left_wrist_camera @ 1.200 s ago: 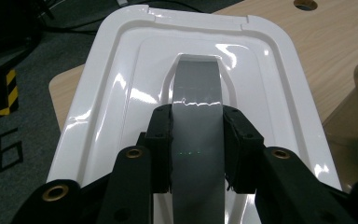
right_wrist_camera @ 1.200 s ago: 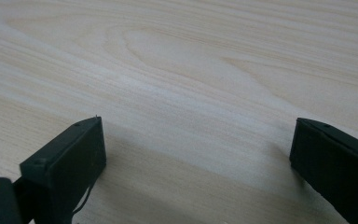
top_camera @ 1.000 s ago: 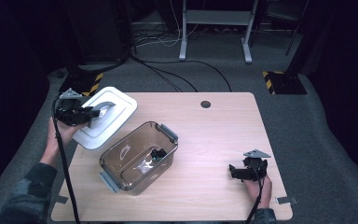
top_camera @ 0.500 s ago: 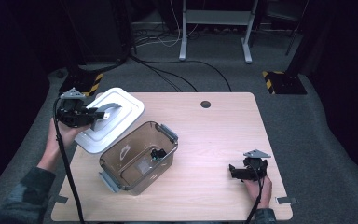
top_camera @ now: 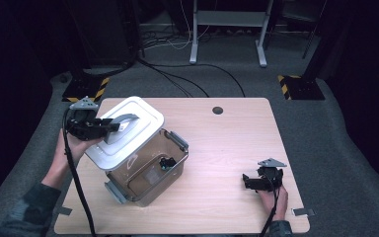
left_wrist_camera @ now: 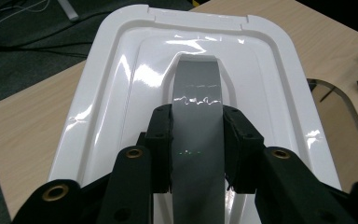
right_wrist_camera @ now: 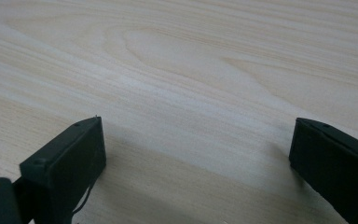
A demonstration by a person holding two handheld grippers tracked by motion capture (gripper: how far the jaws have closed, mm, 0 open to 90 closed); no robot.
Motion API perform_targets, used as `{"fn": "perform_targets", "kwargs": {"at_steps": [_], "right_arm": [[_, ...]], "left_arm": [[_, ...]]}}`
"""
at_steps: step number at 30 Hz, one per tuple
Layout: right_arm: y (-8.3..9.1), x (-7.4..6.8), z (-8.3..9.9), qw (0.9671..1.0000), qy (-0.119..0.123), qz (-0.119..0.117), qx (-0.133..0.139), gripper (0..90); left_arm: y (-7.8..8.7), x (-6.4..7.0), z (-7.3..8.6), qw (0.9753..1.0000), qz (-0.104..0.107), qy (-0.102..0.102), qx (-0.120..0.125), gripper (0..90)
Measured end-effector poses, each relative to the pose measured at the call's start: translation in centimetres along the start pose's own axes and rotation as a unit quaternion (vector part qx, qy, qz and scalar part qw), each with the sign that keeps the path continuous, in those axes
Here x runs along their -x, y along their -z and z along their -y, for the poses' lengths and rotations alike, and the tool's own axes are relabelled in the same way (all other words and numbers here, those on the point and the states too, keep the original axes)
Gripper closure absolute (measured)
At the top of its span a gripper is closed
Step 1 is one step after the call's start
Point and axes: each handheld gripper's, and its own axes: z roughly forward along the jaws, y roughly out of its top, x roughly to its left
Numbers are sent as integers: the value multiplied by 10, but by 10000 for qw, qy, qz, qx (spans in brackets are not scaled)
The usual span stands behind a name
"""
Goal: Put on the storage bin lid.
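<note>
A white plastic lid (top_camera: pixel 128 133) with a grey handle (left_wrist_camera: pixel 198 116) hangs tilted over the left end of a clear storage box (top_camera: pixel 148 173). My left gripper (top_camera: pixel 106 126) is shut on that handle, one jaw on each side (left_wrist_camera: pixel 198 154). The box stands on the wooden table (top_camera: pixel 217 148) and holds a small black object (top_camera: pixel 167 163). Grey latches (top_camera: pixel 177 140) sit at the box's ends. At the front right, my right gripper (top_camera: pixel 246 181) rests low on the table, open, with bare wood between its jaws (right_wrist_camera: pixel 196 154).
A round cable hole (top_camera: pixel 217 110) marks the table's far edge. Beyond the table lie floor cables (top_camera: pixel 177 79), a metal stand (top_camera: pixel 227 29) and yellow-black striped feet (top_camera: pixel 296 86). Bare wood spreads between the box and my right gripper.
My left gripper has carried the lid rightward, from the table's far left corner to above the box's left end. The right gripper has stayed put.
</note>
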Motion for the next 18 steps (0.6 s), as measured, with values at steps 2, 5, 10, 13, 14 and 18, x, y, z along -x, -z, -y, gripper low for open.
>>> {"fn": "perform_targets", "kwargs": {"at_steps": [2, 5, 10, 13, 14, 18], "right_arm": [[0, 0, 0, 10000, 1, 1, 1, 30], [0, 0, 0, 10000, 1, 1, 0, 30], [0, 0, 0, 10000, 0, 2, 0, 30], [0, 0, 0, 10000, 3, 2, 1, 30], [0, 0, 0, 10000, 1, 3, 1, 30], [0, 0, 0, 10000, 1, 2, 1, 30]], "left_arm": [[-1, 6, 0, 10000, 9, 6, -15, 668], [-4, 13, 1, 10000, 34, -26, -87, 668], [-10, 25, 5, 9998, 140, -23, -153, 667], [-14, 30, 8, 9996, 203, -29, -186, 667], [-16, 32, 9, 9996, 217, -23, -193, 667], [-23, 37, 12, 9991, 304, -31, -281, 667]]}}
